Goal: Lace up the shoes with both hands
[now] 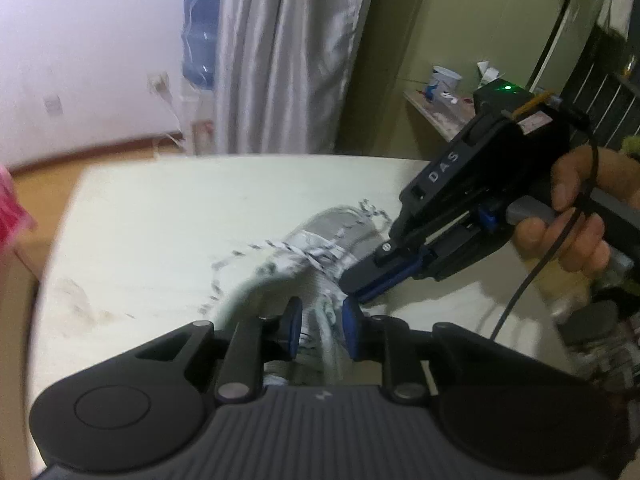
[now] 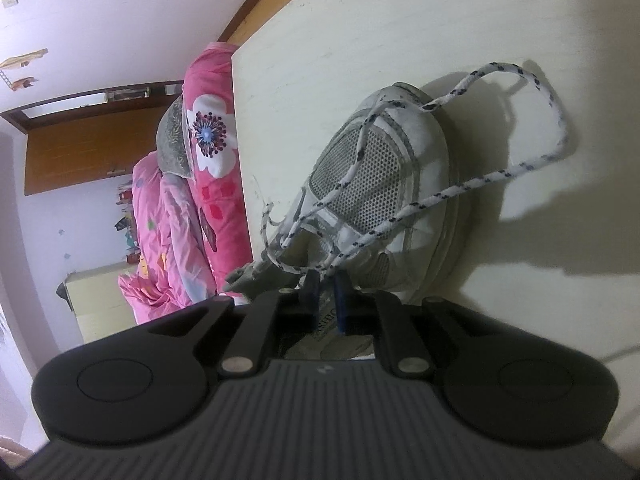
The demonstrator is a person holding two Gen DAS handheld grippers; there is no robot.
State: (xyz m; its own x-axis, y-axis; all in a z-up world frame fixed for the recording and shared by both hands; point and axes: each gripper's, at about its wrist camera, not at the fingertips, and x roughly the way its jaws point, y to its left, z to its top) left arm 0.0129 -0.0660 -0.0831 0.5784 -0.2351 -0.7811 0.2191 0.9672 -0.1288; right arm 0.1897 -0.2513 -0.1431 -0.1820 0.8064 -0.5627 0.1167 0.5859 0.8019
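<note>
A pale cream counter (image 2: 360, 40) filled most of both views, with a grey curtain (image 1: 288, 56) and a blue water jug (image 1: 200, 40) behind it in the left wrist view and pink flowered bedding (image 2: 192, 184) beside its edge in the right wrist view. On the counter lay a grey and white mesh shoe (image 2: 380, 184), its toe pointing away from the right camera. A white lace with dark flecks (image 2: 532, 164) ran loosely over the toe and looped out onto the counter past it, then came back across the mesh towards the tongue.

The right tool (image 2: 326, 296) sat right at the shoe's opening, its blue-padded fingers (image 2: 311, 292) drawn close together with a narrow gap, and strands of the lace passed down between them; whether they pinched the lace I could not tell. In the left wrist view a hand (image 1: 576, 216) held that tool by its handle, its tip pressed down against the shoe.

The left tool (image 1: 320, 328) hovered just above the blurred near end of the shoe, its fingers spread apart and gripping nothing.
</note>
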